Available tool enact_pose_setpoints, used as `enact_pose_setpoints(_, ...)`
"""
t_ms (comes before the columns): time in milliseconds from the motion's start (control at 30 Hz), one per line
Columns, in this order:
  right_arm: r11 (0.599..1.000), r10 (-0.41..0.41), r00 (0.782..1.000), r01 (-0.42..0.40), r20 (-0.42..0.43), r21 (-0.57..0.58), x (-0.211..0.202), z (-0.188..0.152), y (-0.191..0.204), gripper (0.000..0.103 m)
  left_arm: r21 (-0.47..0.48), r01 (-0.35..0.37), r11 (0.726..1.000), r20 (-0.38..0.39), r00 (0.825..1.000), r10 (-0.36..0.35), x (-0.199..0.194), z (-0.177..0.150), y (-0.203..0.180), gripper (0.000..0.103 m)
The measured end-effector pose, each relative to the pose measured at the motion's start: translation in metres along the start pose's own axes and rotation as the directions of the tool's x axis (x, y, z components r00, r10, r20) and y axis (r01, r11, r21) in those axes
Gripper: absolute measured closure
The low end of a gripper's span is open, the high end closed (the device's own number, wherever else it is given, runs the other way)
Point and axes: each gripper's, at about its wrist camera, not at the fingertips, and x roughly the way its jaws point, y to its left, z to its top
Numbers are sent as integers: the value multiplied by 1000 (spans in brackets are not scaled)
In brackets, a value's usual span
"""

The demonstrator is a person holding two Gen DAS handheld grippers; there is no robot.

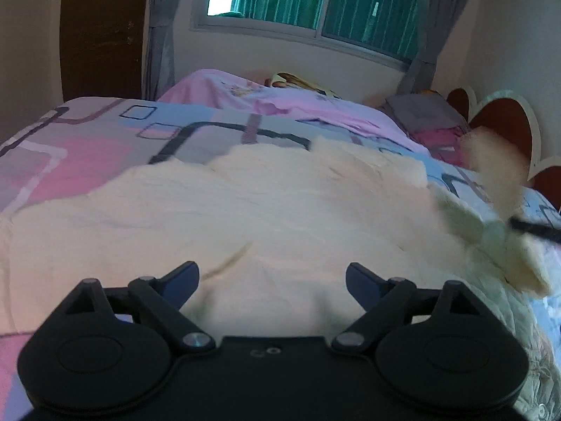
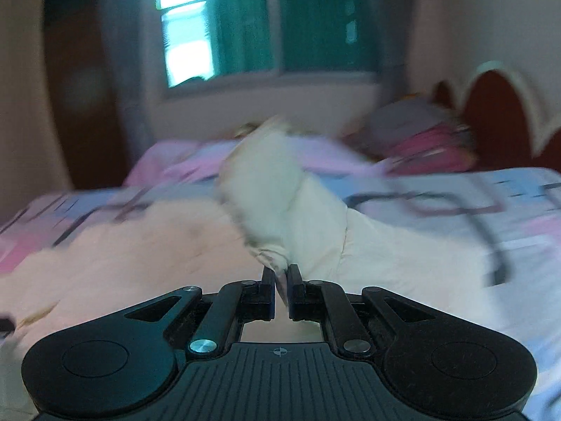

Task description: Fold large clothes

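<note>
A large cream-white garment (image 1: 245, 210) lies spread over the patterned bed (image 1: 87, 147). My left gripper (image 1: 272, 277) is open and empty, low over the garment's near part. My right gripper (image 2: 281, 279) is shut on a bunched part of the garment (image 2: 280, 193) and holds it lifted above the bed; the lifted cloth stands up in front of it. In the left wrist view the lifted part (image 1: 498, 168) shows blurred at the right, with a dark piece of the right gripper (image 1: 533, 229) beside it. The right wrist view is motion-blurred.
A pink sheet (image 1: 280, 101) and pillows (image 1: 427, 115) lie at the bed's far side. A red and white headboard (image 1: 501, 122) is on the right. A window (image 1: 315, 3) with grey curtains and a dark wardrobe (image 1: 101, 31) stand behind.
</note>
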Motion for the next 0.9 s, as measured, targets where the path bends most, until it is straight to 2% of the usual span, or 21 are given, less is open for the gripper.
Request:
enact_pose_setpoints(167,994,97,988,-102,-121,-33,47,-30,60,97,-52,20,998,-25,999,-21,3,-4,18,13)
enact_pose_setpoints(267,985,151,967,-165,-206,-52,75,-39,75,96,-83,40,996,-51,998,-45,10,-8,27,13)
enact_pose_setpoints(333,981,144,965,-168,-217,-93,76,-41,81,95,-100,72,992,-62,995,-79,16,-9,26,11)
enact_pose_setpoints(400,980,139,975,-160,-176,-114,59,-42,76,64,-113,101,989,-66,992,-108,22,-8,25,7)
enact_pose_setpoints(433,982,132,981,-148,-141,-113,50,-41,71,38,-120,113,986,-61,991,-121,26,-7,21,6)
enact_pose_setpoints(467,984,127,985,-141,-118,-113,41,-40,64,36,-130,126,984,-58,989,-134,32,-4,18,6)
enact_pose_setpoints(567,990,116,988,-123,-97,-74,19,-35,34,36,-160,194,968,-55,977,-205,51,2,5,7)
enact_pose_setpoints(600,992,109,990,-115,-94,-59,13,-34,21,40,-176,224,959,-59,970,-237,62,5,0,8)
enact_pose_setpoints(633,993,107,989,-112,-99,-47,8,-33,9,50,-188,253,949,-72,960,-270,71,6,-4,11)
enact_pose_setpoints(667,994,99,989,-104,-107,-41,2,-33,-2,54,-198,267,943,-89,953,-289,81,7,-8,12)
enact_pose_setpoints(733,995,84,988,-89,-130,-33,-7,-35,-25,54,-205,275,939,-112,947,-302,100,9,-15,15)
enact_pose_setpoints(767,997,70,987,-75,-144,-30,-8,-37,-35,54,-202,273,940,-124,945,-301,108,11,-19,17)
enact_pose_setpoints(833,1000,7,986,-11,-166,-20,-9,-42,-55,54,-169,286,943,-140,940,-310,123,14,-28,41)
enact_pose_setpoints(867,1000,-21,983,21,-180,-2,-9,-44,-65,55,-150,297,943,-152,935,-319,127,15,-32,68)
enact_pose_setpoints(900,998,-50,980,55,-194,24,-8,-46,-75,56,-133,294,946,-168,934,-314,133,15,-37,80)
